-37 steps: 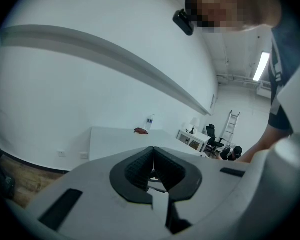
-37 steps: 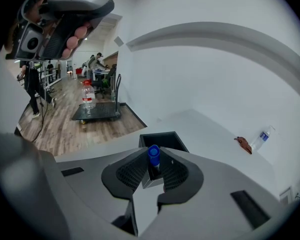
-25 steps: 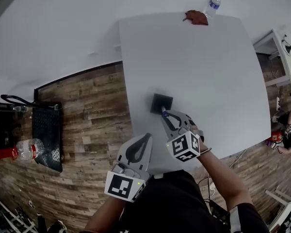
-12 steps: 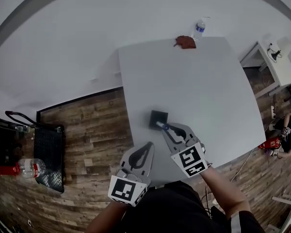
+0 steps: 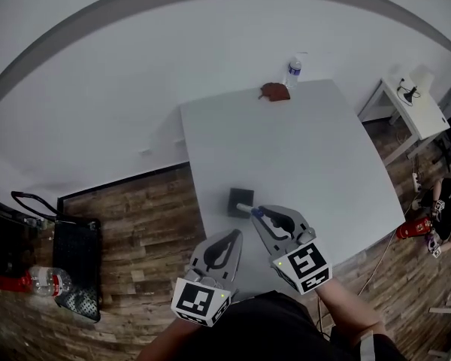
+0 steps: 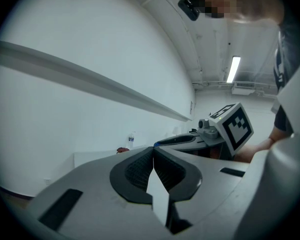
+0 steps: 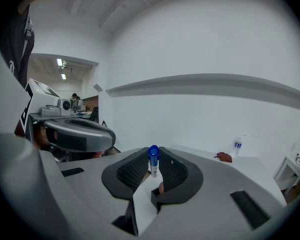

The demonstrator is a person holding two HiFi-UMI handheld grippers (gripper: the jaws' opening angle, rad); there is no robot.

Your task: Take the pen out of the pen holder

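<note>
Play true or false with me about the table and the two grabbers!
1. The right gripper holds a pen with a blue cap. True.
2. The left gripper holds a pen too. False: its jaws are together with nothing between them.
3. A water bottle stands at the far edge of the table. True.
4. The pen holder is red. False: it is black.
</note>
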